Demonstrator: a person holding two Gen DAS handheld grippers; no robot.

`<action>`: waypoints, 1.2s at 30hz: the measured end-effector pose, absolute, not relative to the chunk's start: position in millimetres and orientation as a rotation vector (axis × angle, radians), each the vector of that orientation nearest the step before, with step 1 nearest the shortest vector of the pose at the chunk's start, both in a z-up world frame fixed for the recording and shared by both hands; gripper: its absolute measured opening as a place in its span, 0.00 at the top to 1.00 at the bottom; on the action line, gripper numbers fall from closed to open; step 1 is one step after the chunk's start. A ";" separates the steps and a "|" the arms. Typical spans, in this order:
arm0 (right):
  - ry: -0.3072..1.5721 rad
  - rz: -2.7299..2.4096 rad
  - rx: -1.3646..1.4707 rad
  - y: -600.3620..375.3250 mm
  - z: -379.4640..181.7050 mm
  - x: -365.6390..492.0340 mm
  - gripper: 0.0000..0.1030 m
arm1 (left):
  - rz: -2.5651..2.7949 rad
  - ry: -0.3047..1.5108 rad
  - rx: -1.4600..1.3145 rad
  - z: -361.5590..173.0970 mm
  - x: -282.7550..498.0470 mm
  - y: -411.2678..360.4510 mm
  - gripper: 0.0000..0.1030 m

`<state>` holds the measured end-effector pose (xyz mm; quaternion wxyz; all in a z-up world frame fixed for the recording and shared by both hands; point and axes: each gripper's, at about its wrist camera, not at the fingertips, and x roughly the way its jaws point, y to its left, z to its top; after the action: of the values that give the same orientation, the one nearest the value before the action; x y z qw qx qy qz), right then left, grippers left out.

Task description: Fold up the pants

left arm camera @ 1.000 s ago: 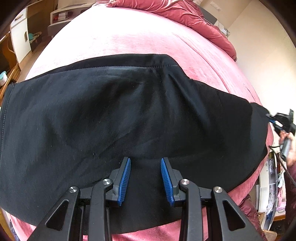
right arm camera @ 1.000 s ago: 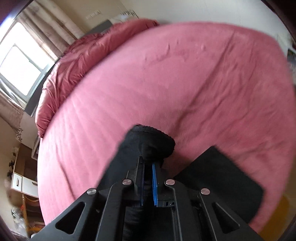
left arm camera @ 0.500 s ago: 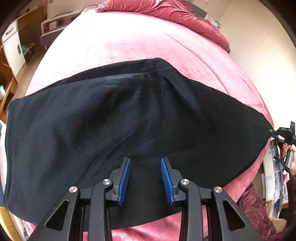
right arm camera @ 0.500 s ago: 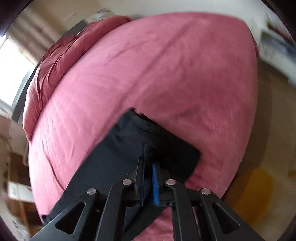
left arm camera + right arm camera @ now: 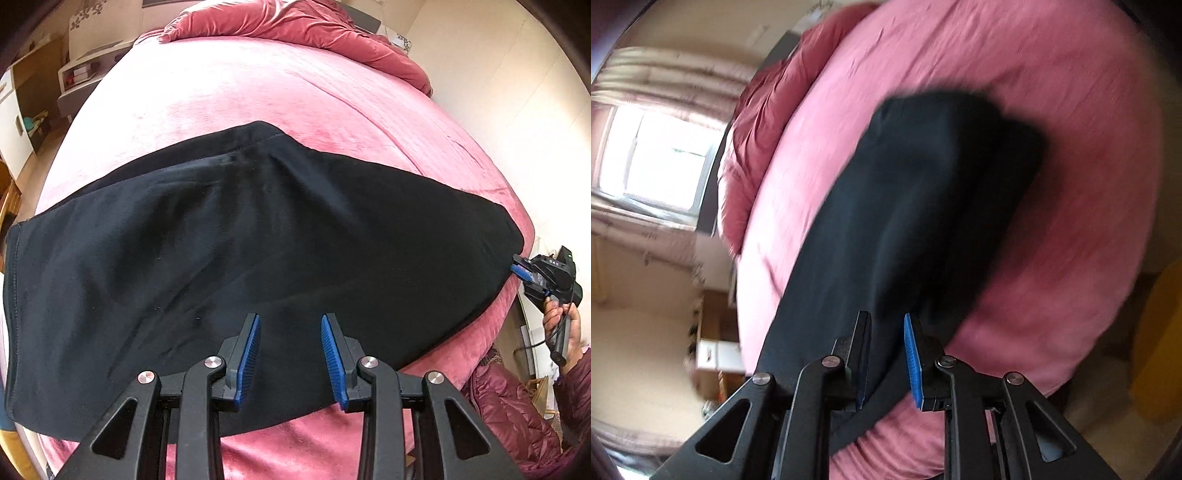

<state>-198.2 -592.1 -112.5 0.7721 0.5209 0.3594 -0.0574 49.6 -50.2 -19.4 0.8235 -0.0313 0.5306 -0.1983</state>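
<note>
Left gripper (image 5: pixel 290 354) jaws apart, right gripper (image 5: pixel 886 354) opening (both tilted down)

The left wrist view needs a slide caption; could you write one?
Black pants spread across a pink bed, open left gripper above them, right gripper at their far end.

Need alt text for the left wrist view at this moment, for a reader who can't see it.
Black pants lie spread flat across a pink bed, filling most of the view. The left gripper hovers open above their near edge, nothing between its blue pads. At far right, a hand holds the right gripper at the pants' end, jaws opening.
</note>
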 end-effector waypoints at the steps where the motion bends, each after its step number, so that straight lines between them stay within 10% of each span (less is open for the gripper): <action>1: 0.766 -0.104 1.152 -587.4 -118.3 -195.8 0.65 | -0.426 1.129 -0.064 -18.5 48.5 -53.1 0.67; 10: 0.686 -0.023 1.260 -568.5 -137.7 -177.7 0.31 | -0.438 1.166 -0.071 -31.2 41.4 -67.9 0.67; 19: 0.679 0.173 1.213 -526.3 -117.4 -172.7 0.31 | -0.449 1.177 -0.080 -43.9 47.7 -67.4 0.67; 25: 0.653 0.008 1.183 -536.9 -115.3 -174.8 0.89 | -0.449 1.177 -0.075 -42.9 45.6 -57.9 0.67; 36: 0.842 -0.120 0.983 -531.4 -115.8 -198.3 0.93 | -0.462 1.183 -0.053 -40.9 44.7 -68.0 0.67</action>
<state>-198.3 -531.4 -115.8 0.7961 0.4574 0.3922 -0.0560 44.7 -68.0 -40.9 0.8048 -0.0247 0.5524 -0.2157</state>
